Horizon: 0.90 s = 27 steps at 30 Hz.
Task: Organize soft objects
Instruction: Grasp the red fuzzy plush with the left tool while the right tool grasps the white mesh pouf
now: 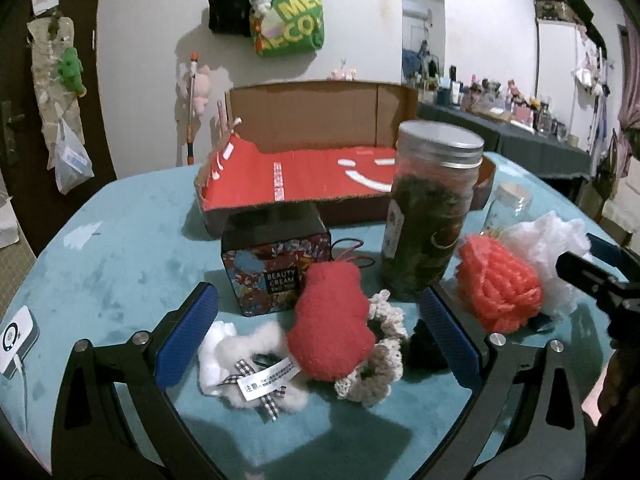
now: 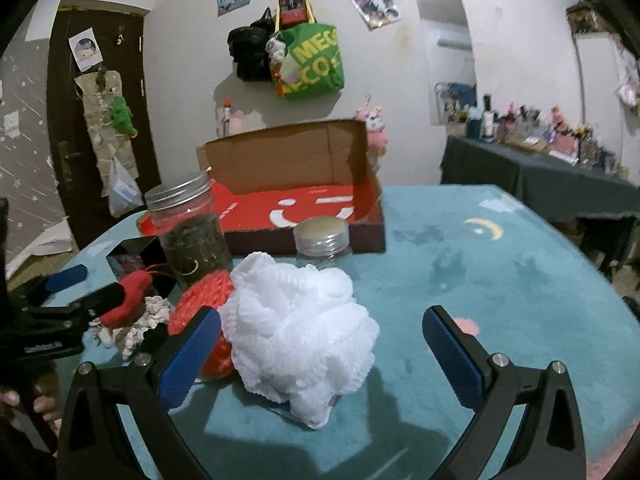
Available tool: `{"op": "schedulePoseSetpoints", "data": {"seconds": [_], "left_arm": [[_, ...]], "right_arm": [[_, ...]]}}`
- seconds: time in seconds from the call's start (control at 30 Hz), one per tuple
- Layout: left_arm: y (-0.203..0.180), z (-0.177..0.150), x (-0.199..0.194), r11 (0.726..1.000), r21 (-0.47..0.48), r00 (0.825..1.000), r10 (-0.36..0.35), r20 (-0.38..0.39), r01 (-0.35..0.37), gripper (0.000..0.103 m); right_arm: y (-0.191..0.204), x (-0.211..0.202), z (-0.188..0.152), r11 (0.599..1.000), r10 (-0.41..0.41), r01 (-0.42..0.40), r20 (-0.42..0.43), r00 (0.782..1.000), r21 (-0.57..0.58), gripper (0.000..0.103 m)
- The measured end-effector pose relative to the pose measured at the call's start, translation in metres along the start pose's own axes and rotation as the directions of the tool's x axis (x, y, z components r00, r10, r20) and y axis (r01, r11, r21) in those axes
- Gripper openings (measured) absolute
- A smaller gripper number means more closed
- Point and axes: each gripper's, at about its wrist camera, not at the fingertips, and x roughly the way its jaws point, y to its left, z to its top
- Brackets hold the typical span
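Observation:
My left gripper (image 1: 320,336) stands open around a red plush toy (image 1: 330,324), which lies on a lace scrunchie (image 1: 380,364) beside a white fluffy scrunchie (image 1: 240,364) with a checked bow. An orange mesh pouf (image 1: 498,284) and a white mesh pouf (image 1: 548,252) lie to the right. My right gripper (image 2: 320,356) is open around the white mesh pouf (image 2: 300,332), the orange pouf (image 2: 204,300) touching its left finger. The open cardboard box (image 1: 304,180) with a red floor (image 2: 304,204) stands behind.
A tall lidded jar of dark leaves (image 1: 432,208) and a small glass jar (image 2: 324,240) stand before the box. A patterned cream carton (image 1: 272,272) sits left of the jar. A white device (image 1: 16,340) lies at the table's left edge. The teal tablecloth (image 2: 480,272) covers the table.

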Motion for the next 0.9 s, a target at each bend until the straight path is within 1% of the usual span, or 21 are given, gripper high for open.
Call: {"op": "schedulePoseSetpoints", "data": {"seconds": [0.03, 0.1, 0.13, 0.17, 0.2, 0.23, 0.27, 0.3, 0.33, 0.37, 0.4, 0.47, 0.53, 0.7, 0.9], "left_arm": [[0.0, 0.0, 0.004, 1.0, 0.004, 1.0, 0.002, -0.015, -0.002, 0.096], [-0.001, -0.002, 0.009, 1.0, 0.012, 0.999, -0.003, -0.037, 0.004, 0.078], [-0.002, -0.003, 0.013, 1.0, 0.018, 0.998, -0.007, -0.055, 0.008, 0.073], [-0.002, -0.004, 0.016, 1.0, 0.02, 0.998, -0.01, -0.07, 0.011, 0.065], [-0.001, -0.005, 0.02, 1.0, 0.019, 0.996, -0.017, -0.089, 0.018, 0.053], [-0.001, -0.006, 0.025, 0.999, 0.013, 0.993, -0.03, -0.111, 0.032, 0.046], [0.001, -0.007, 0.028, 0.999, 0.004, 0.991, -0.045, -0.129, 0.046, 0.042], [0.002, -0.008, 0.032, 0.998, -0.009, 0.987, -0.062, -0.149, 0.062, 0.042], [0.004, -0.01, 0.036, 0.996, -0.029, 0.98, -0.088, -0.176, 0.084, 0.042], [0.004, -0.011, 0.036, 0.995, -0.038, 0.978, -0.098, -0.183, 0.093, 0.041], [0.006, -0.012, 0.036, 0.994, -0.047, 0.977, -0.106, -0.183, 0.099, 0.041], [0.005, -0.012, 0.032, 0.994, -0.045, 0.979, -0.105, -0.172, 0.099, 0.041], [0.004, -0.011, 0.03, 0.995, -0.037, 0.981, -0.099, -0.168, 0.094, 0.041], [0.003, -0.009, 0.02, 0.994, -0.041, 0.982, -0.11, -0.157, 0.105, 0.04], [0.003, 0.001, 0.001, 0.994, -0.033, 0.987, -0.112, -0.116, 0.109, 0.04]], "right_arm": [[-0.002, 0.002, -0.001, 1.0, 0.014, -0.014, -0.009, 1.0, 0.01, 0.102], [-0.006, 0.008, -0.001, 0.998, 0.053, -0.051, -0.032, 0.998, 0.033, 0.092], [-0.009, 0.011, -0.001, 0.996, 0.077, -0.074, -0.05, 0.996, 0.049, 0.091], [-0.01, 0.014, -0.002, 0.993, 0.1, -0.096, -0.063, 0.993, 0.061, 0.085], [-0.011, 0.016, -0.003, 0.99, 0.124, -0.118, -0.072, 0.99, 0.075, 0.077], [-0.012, 0.017, -0.004, 0.985, 0.152, -0.145, -0.079, 0.985, 0.09, 0.073], [-0.013, 0.017, -0.004, 0.982, 0.169, -0.161, -0.08, 0.982, 0.094, 0.066], [-0.013, 0.016, -0.005, 0.979, 0.188, -0.18, -0.08, 0.979, 0.096, 0.058], [-0.012, 0.016, -0.005, 0.979, 0.192, -0.185, -0.078, 0.978, 0.092, 0.054], [-0.011, 0.013, -0.005, 0.98, 0.186, -0.181, -0.066, 0.98, 0.084, 0.048], [-0.011, 0.011, -0.005, 0.98, 0.187, -0.182, -0.059, 0.981, 0.079, 0.044], [-0.01, 0.007, -0.005, 0.981, 0.184, -0.18, -0.05, 0.982, 0.075, 0.04], [-0.008, 0.004, -0.004, 0.982, 0.176, -0.174, -0.037, 0.984, 0.068, 0.038], [-0.003, -0.007, -0.002, 0.988, 0.153, -0.153, -0.001, 0.988, 0.036, 0.035], [0.0, -0.019, 0.005, 0.989, 0.143, -0.144, 0.04, 0.989, 0.016, 0.034]]}}
